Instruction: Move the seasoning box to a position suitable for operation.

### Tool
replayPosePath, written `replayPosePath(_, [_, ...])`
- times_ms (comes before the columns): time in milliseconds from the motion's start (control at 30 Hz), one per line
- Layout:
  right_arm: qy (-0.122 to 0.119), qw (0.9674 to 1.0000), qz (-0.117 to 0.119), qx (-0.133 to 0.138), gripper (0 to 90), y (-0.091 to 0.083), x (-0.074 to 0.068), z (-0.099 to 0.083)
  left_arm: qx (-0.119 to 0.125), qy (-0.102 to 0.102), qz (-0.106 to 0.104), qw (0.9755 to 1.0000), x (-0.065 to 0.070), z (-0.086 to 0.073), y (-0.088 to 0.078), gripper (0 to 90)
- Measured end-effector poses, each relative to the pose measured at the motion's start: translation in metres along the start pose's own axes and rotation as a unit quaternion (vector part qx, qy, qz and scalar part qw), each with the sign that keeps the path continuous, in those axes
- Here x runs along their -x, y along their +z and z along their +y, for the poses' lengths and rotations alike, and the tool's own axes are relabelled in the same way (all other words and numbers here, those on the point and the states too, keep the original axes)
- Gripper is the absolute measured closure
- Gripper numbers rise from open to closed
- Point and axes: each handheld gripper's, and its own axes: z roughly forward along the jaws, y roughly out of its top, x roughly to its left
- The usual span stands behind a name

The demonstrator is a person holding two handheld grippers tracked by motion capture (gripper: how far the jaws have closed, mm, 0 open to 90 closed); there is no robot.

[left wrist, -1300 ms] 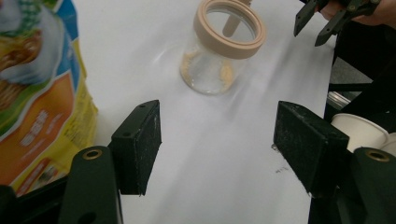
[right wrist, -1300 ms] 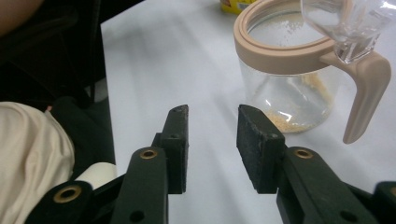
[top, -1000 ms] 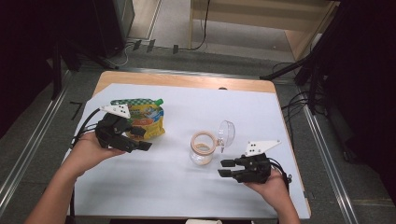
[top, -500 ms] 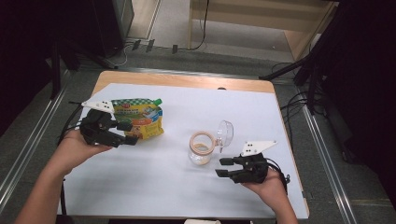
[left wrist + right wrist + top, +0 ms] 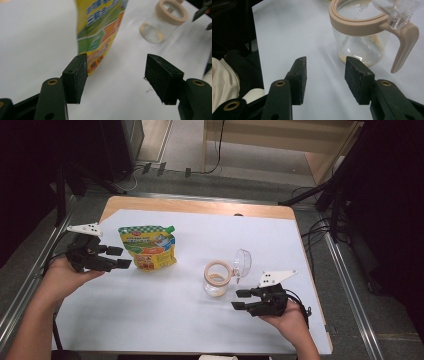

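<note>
Both grippers stand with jaws apart and nothing between them. Left gripper [image 5: 120, 258] hangs wide just left of the yellow pouch [image 5: 148, 248], which lies flat on the white sheet [image 5: 150, 320] with its green cap pointing toward the far edge. Right gripper [image 5: 239, 299] is parted to a medium gap, its jaws having just been opening, and points at the glass jar [image 5: 216, 279] close in front of it. That jar stands upright near the sheet's middle, tan rim up, its clear lid [image 5: 242, 262] flipped open. A wooden table edge [image 5: 200, 207] borders the sheet. Beyond it, cables [image 5: 215, 150] trail across a grey floor.
</note>
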Motion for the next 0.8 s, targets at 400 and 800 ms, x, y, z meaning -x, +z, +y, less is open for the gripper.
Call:
replayPosePath(400, [-0.007,0.9999,0.003,-0.007,52.7,0.005,-0.003,0.002,0.015,0.004,-0.015,0.9998,-0.021,0.016,0.022,37.6])
replayPosePath(800, [-0.03,0.9995,0.01,0.003,51.8,0.007,-0.017,0.006,0.019,0.027,-0.015,0.9993,-0.019,0.032,0.044,45.1])
